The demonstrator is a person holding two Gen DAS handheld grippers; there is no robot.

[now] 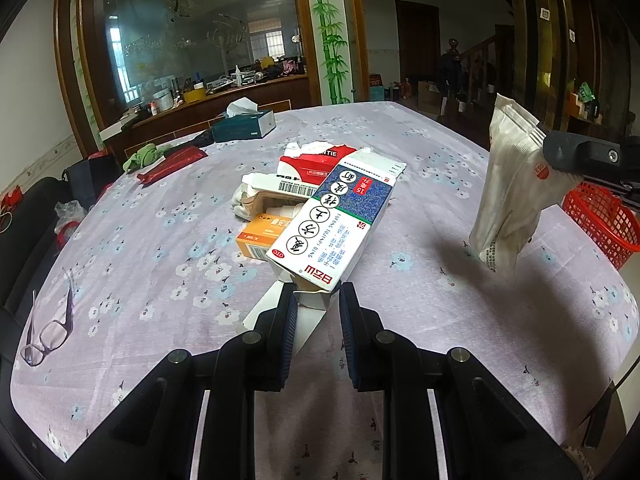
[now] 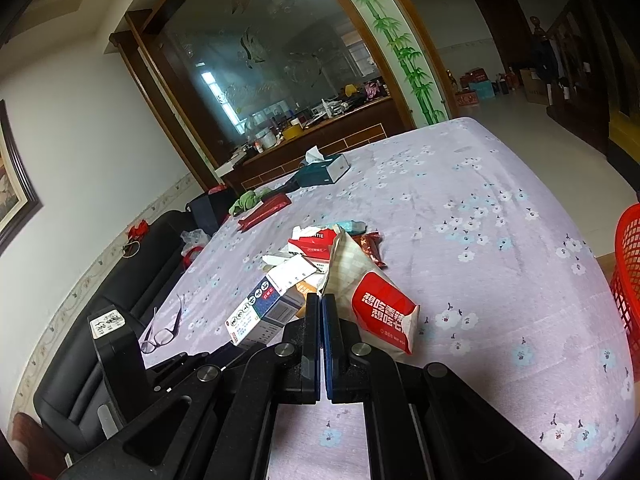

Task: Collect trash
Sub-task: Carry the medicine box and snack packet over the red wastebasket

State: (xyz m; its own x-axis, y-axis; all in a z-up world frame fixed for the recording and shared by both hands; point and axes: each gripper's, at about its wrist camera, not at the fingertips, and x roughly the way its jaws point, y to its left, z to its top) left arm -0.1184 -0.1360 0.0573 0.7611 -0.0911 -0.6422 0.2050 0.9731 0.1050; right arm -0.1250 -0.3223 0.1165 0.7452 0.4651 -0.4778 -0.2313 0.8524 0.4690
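Black, blue-padded fingers of the left gripper [image 1: 319,294] are seen parted, with the torn white flap of a blue-and-white carton [image 1: 340,220] lying between their tips; whether the pads press the flap cannot be told. This rectangular cardboard carton is tilted, its far end propped on a heap of trash straight ahead: an orange box [image 1: 256,240], a red-and-white torn box [image 1: 308,162] and crumpled white paper. A soft lilac tablecloth [image 1: 160,264] printed with pale flowers is spread beneath everything. To the left of the left gripper, a pair of purple-framed glasses [image 1: 50,330] is laid folded on the cloth. Far ahead, a teal tissue box [image 1: 244,126] is seen with a white tissue rising from its slot. The right gripper [image 2: 321,304] is pressed together on a crinkled white plastic wrapper [image 2: 372,296] with a red panel, which is pinched by its edge and held above the cloth. Beyond the right gripper, at the table's right edge, a red plastic mesh basket [image 1: 600,216] is set; its contents cannot be seen.
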